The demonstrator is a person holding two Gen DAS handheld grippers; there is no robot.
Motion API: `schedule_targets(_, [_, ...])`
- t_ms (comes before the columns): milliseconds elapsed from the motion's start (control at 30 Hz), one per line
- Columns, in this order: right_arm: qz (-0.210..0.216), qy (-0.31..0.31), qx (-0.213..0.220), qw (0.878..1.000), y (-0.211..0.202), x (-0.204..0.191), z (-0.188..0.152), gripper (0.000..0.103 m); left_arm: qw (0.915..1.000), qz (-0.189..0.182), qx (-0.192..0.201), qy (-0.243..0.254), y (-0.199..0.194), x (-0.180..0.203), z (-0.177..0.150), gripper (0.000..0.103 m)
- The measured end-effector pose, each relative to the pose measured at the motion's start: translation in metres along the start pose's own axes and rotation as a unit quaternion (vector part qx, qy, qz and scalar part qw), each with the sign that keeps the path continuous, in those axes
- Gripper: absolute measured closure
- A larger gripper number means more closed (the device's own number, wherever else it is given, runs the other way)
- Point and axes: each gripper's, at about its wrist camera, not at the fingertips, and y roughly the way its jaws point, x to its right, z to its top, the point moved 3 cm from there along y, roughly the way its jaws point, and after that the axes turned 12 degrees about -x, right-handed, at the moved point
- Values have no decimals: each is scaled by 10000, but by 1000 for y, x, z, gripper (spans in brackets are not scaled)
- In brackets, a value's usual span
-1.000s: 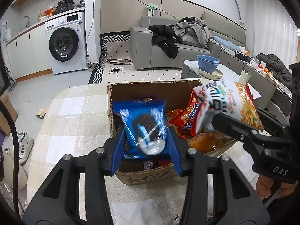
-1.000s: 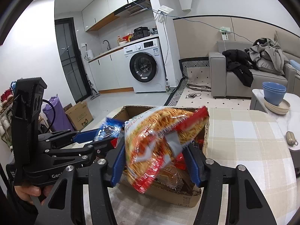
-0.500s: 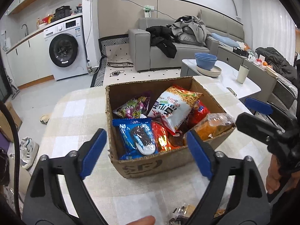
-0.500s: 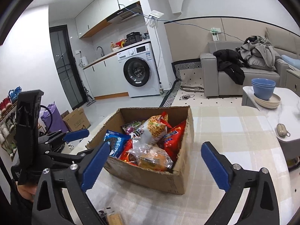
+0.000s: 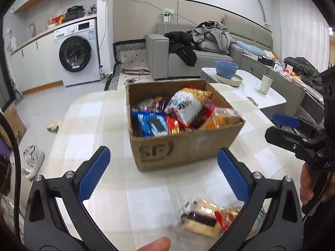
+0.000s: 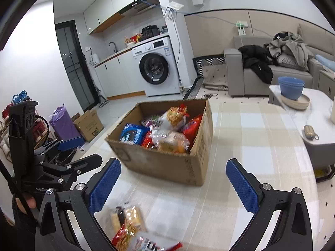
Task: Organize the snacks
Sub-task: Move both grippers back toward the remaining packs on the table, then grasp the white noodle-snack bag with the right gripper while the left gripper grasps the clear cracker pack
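A cardboard box (image 5: 184, 148) stands on the checked tablecloth, filled with snack packs: a blue cookie pack (image 5: 151, 124), a white-and-orange noodle bag (image 5: 186, 102), an orange clear bag (image 5: 222, 119). The box also shows in the right wrist view (image 6: 167, 163). My left gripper (image 5: 165, 173) is open and empty, pulled back in front of the box. My right gripper (image 6: 173, 185) is open and empty, also short of the box. Loose snack packs (image 5: 207, 217) lie on the table near me; they also show in the right wrist view (image 6: 127, 223).
A low white table (image 5: 251, 87) with blue bowls (image 5: 226, 69) and a cup stands to the right. A grey sofa with clothes (image 5: 201, 48) and a washing machine (image 5: 77, 52) are behind. The table edge drops to the floor at left.
Both grippers opened and let the blue cookie pack and the noodle bag drop into the box, then drew back toward me. Loose packs on the near table came into view.
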Motion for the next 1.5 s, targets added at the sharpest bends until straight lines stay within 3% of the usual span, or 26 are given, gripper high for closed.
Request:
schedule_targets(267, [38,-493,-299,9983,-1,-12,-34,1,9994,203,-151,256,-13,4,-43,1])
schedule_targets(433, [-7,-493,-413,9979,-1,-6,-41,1,9993,116,-282,232,-13,4,-57,1])
schedule_targets(633, [-66,-956,-761,9925,1,-11,-55,1,9985,131,-443,289,-6,7,-74,1])
schedule_targets(833, [-117,-1536,-1109,9818,7,-17,-72,1,9975,172,-552,405,-2,9,-77,1])
schedule_targets(1500, [40,-2257,-1864,9562,34,-30,-111,1,9904,144,-1042,895,26,28,-92,1])
